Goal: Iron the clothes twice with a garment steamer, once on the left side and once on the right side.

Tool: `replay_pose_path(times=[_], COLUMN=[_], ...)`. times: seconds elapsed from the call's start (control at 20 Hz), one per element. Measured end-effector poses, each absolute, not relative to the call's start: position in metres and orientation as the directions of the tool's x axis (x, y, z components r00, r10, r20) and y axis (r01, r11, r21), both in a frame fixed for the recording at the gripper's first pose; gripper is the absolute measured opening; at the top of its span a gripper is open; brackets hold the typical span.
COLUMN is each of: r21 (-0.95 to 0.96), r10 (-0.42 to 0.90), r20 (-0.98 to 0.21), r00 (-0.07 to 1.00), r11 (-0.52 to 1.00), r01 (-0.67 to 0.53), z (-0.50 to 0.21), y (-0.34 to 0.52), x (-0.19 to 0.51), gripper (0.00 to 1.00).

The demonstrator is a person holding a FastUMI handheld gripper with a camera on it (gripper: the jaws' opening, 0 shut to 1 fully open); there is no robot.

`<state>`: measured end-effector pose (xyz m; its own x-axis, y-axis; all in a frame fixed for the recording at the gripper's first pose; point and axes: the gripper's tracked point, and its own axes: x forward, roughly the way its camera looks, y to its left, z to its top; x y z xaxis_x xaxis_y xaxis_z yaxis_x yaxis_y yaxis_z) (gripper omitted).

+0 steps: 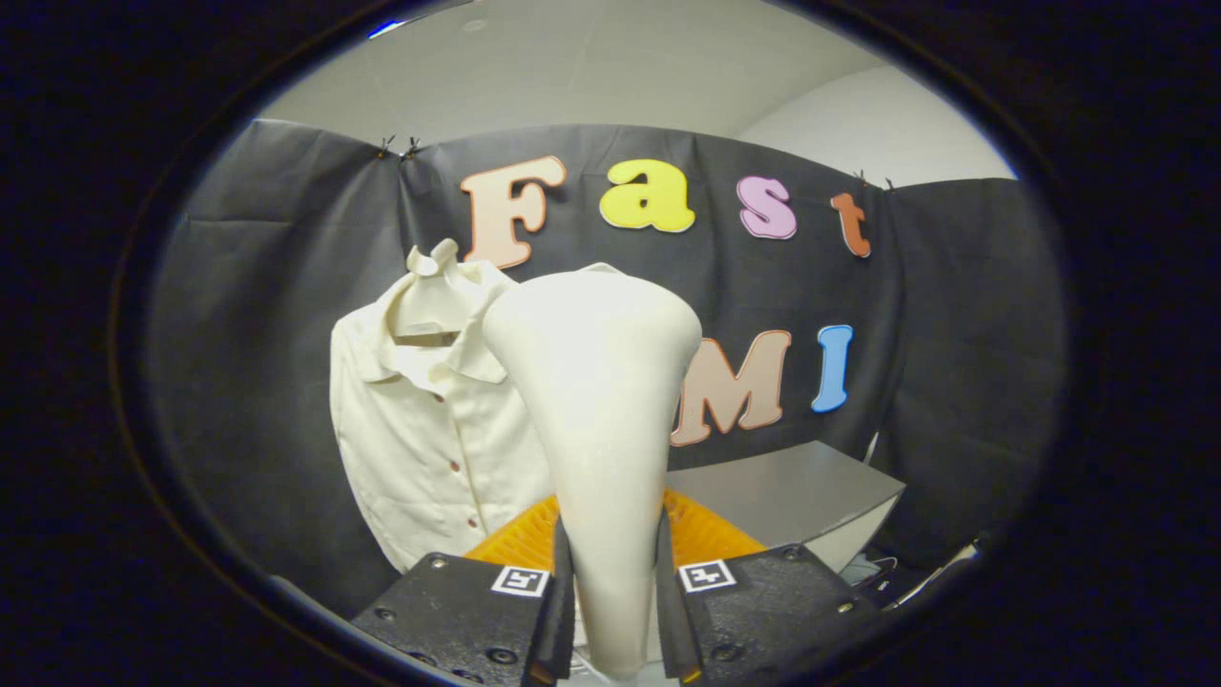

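My gripper (610, 572) is shut on the handle of a cream-white garment steamer (599, 401), which stands upright between the two fingers (561, 582) with its wide head flaring above them. Beyond the steamer and a little to its left hangs a cream button-up shirt (420, 429) against the black wall cloth. The steamer head hides the shirt's right side and stands apart from the fabric.
A grey table (792, 491) lies beyond the fingers to the right of the steamer. Something orange and ribbed (706, 534) sits just ahead of the fingers, behind the handle.
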<state>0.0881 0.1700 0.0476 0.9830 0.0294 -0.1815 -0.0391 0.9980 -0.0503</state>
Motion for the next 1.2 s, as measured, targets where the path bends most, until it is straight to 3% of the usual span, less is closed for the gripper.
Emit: replay_pose_path(times=[0.65, 1.2], r21=[-0.037, -0.027], r10=[0.215, 0.208], r20=[-0.200, -0.290], r00=[0.956, 0.934], r11=[0.973, 0.974], r01=[-0.227, -0.225], z=[0.007, -0.054], y=[0.345, 0.427], x=[0.123, 0.192], gripper=[0.35, 0.35])
